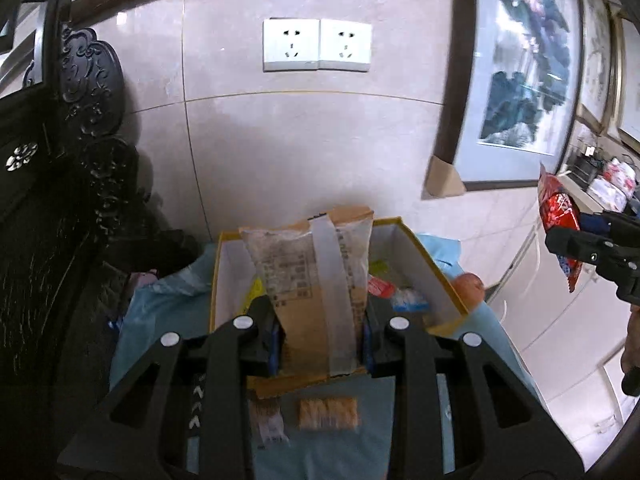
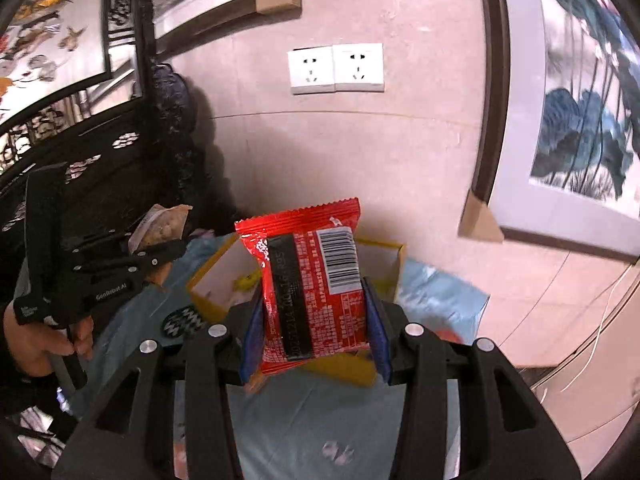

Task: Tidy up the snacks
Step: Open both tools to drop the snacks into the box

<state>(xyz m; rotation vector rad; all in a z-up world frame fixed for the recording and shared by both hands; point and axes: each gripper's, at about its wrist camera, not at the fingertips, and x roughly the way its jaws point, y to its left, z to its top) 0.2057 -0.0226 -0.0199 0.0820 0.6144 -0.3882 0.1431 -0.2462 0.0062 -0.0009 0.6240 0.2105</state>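
Gripping red packet (image 2: 316, 284), tan packet (image 1: 316, 280)

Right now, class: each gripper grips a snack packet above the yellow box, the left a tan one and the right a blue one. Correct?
Not quite. The right gripper grips a red packet, not blue, as the right wrist view shows. The left gripper does grip the tan packet above the yellow box.

The red snack packet (image 2: 316, 284) carries a white barcode panel, a black stripe and small white print. The tan packet (image 1: 316, 280) is clear and speckled at its top, with a pale translucent band down its middle. The box (image 1: 424, 276) has a yellow rim and white inner walls. A light blue cloth (image 1: 340, 444) covers the worktop. Both grippers are black with blue pads (image 2: 378, 328). The wall sockets (image 1: 317, 45) are white against beige tile, and the carved furniture (image 1: 48, 200) is black with silvery floral inlays.
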